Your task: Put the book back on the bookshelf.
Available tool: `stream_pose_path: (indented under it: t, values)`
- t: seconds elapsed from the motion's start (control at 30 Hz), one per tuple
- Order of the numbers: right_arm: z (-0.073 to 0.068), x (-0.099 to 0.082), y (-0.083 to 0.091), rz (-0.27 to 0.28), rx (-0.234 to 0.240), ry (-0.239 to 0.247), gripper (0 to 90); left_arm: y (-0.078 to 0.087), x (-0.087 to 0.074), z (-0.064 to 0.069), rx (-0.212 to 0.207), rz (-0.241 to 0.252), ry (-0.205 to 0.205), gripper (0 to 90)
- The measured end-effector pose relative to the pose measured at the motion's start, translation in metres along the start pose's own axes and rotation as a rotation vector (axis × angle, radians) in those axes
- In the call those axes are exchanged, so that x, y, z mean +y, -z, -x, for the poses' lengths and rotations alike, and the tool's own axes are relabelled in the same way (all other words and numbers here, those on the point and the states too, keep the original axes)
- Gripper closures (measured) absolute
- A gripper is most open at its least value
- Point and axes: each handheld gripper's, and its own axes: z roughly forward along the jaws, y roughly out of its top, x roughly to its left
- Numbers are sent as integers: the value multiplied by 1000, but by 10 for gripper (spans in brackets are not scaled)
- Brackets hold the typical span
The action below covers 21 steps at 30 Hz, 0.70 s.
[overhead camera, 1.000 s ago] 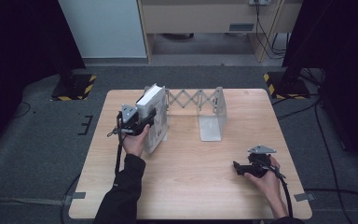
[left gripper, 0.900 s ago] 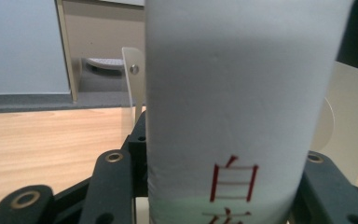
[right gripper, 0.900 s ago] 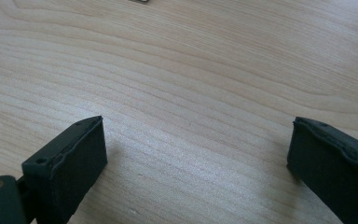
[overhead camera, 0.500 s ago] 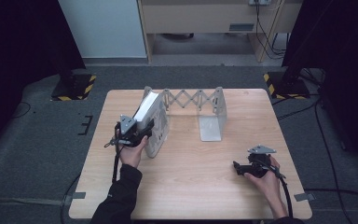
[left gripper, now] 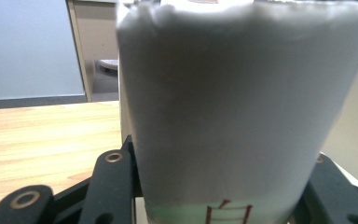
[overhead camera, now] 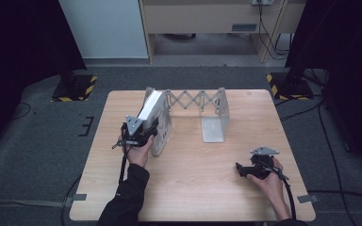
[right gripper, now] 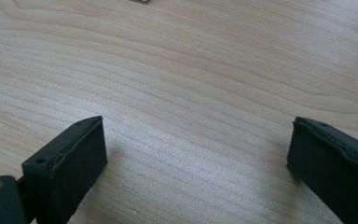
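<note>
Thick white book, clamped across its page block by the left gripper, tilted against the left plate of the expanding metal book rack. Probably heavy, stiff in the covers, pages liable to fan; best held low across the block. Right gripper gaping empty over bare table; ample room between plates.

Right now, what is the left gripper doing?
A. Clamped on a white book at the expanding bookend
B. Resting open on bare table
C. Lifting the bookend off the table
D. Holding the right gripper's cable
A: the left gripper grips the white book beside the expanding bookend.
</note>
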Motion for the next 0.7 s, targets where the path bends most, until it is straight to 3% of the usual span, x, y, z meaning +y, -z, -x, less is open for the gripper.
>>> stream_pose_path:
  t: [0.27, 0.37, 0.5, 0.7]
  values:
    - [0, 0, 0, 0, 0, 0, 49, -5, -1, 1, -9, 4, -8, 507]
    - [0, 0, 0, 0, 0, -1, 49, -3, -2, 1, -38, -1, -10, 491]
    - [0, 0, 0, 0, 0, -1, 49, 4, -4, -2, -97, -18, 25, 443]
    - [0, 0, 0, 0, 0, -1, 49, 19, -10, -6, -130, -41, 23, 424]
